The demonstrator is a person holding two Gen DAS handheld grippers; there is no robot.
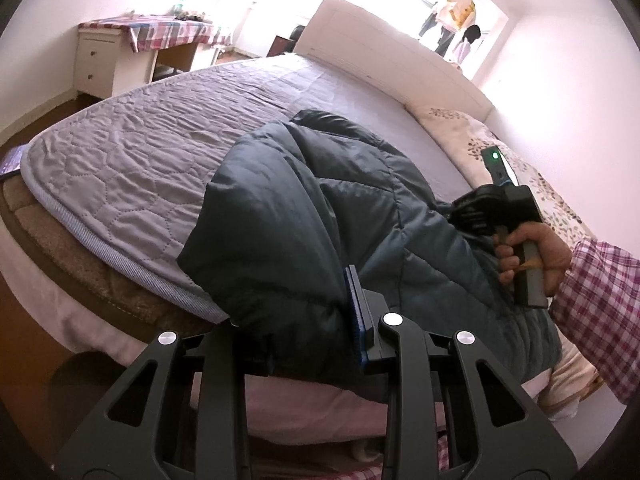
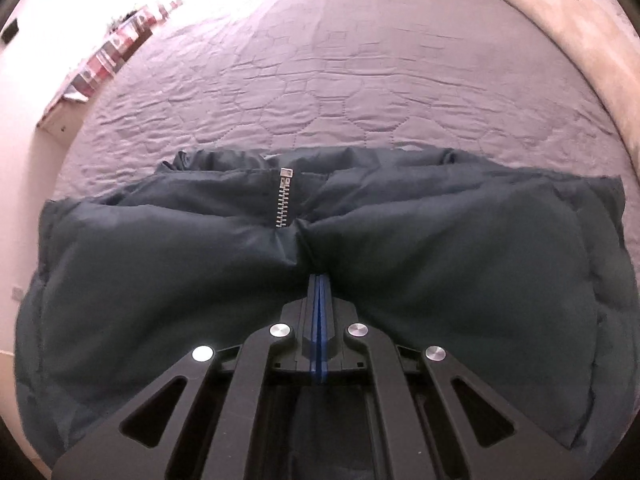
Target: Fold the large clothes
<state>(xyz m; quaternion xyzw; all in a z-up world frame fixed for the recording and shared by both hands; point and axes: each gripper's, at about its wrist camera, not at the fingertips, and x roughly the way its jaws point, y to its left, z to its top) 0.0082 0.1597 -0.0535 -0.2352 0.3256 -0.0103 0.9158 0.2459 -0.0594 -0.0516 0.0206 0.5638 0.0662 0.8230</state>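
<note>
One dark teal quilted jacket (image 2: 400,248), seemingly folded, zipper (image 2: 283,200) exposed

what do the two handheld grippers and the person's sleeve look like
Both grippers are matte black with angular linkage arms, triangular cutouts and round silver pivot caps. The left gripper and right gripper have flat fingers faced with blue pads. Seen from the left wrist, the right unit has a pistol-style handle, a yellowish band around it, and a small module with a green light. The sleeve is pink-and-white plaid.
</note>
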